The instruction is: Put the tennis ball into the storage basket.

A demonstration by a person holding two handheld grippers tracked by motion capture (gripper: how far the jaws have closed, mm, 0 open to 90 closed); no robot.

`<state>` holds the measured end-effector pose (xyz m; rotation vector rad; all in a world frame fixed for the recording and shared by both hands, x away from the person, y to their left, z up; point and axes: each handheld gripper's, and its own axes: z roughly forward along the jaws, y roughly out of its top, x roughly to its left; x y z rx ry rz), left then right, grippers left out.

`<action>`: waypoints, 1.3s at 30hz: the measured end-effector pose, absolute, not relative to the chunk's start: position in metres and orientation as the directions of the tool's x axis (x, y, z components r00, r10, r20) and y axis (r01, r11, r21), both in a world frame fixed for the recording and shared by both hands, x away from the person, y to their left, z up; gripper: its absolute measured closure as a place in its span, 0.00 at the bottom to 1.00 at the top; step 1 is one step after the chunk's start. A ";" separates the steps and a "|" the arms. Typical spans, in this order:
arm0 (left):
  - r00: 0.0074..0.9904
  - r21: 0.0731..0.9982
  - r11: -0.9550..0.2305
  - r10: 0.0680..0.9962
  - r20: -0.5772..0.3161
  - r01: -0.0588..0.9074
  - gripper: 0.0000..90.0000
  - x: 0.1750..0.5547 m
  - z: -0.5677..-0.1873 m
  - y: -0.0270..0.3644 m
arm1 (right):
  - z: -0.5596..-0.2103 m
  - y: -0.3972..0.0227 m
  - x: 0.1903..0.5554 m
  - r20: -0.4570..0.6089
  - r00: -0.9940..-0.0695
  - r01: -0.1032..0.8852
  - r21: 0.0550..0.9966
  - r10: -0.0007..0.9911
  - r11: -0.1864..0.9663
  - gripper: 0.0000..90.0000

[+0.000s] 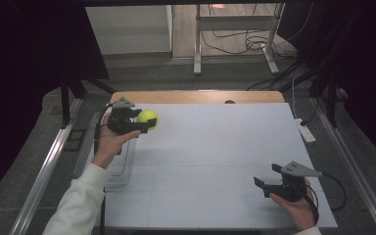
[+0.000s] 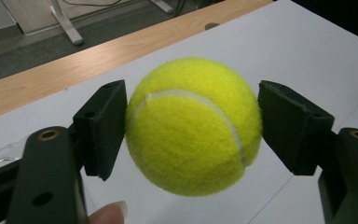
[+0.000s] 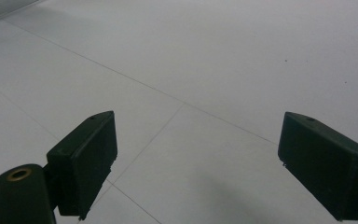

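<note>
Table (image 1: 215, 147) surface lies bare across its middle and right. Near its far left corner, the left tool (image 1: 149, 122) is clamped on a tennis ball (image 1: 148, 117), raised off the surface. Right tool (image 1: 267, 176) hovers near the front right edge, jaws apart.

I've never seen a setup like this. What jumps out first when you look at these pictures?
The bright yellow tennis ball stands out most, clamped between the black pads of the left tool and held over the far left part of the white table. Near the front right corner, the right tool sits in the person's other hand with its jaws wide apart and nothing between them. Beyond the table, tangled cables lie on the floor.
</note>
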<state>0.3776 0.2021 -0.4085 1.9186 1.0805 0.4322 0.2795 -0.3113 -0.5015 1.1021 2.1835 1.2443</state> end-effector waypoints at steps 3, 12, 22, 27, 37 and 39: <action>0.560 0.820 -0.243 0.821 -0.111 0.519 0.30 0.378 -0.409 0.203 | -0.502 -0.311 0.280 0.042 -0.612 0.439 0.849 0.790 0.295 0.13; 0.541 0.822 -0.232 0.834 -0.106 0.520 0.31 0.381 -0.406 0.210 | -0.502 -0.312 0.280 0.043 -0.611 0.440 0.849 0.791 0.294 0.13; 0.517 0.826 -0.219 0.850 -0.100 0.520 0.31 0.382 -0.403 0.219 | -0.502 -0.311 0.279 0.041 -0.612 0.438 0.849 0.790 0.295 0.13; 0.502 0.827 -0.208 0.859 -0.101 0.523 0.31 0.383 -0.403 0.224 | -0.502 -0.312 0.280 0.044 -0.610 0.440 0.849 0.791 0.292 0.13; 0.476 0.825 -0.194 0.874 -0.100 0.530 0.31 0.385 -0.402 0.235 | -0.501 -0.311 0.279 0.040 -0.608 0.439 0.849 0.793 0.294 0.13; 0.471 0.825 -0.193 0.877 -0.098 0.531 0.31 0.385 -0.402 0.237 | -0.501 -0.312 0.279 0.040 -0.608 0.439 0.849 0.793 0.295 0.13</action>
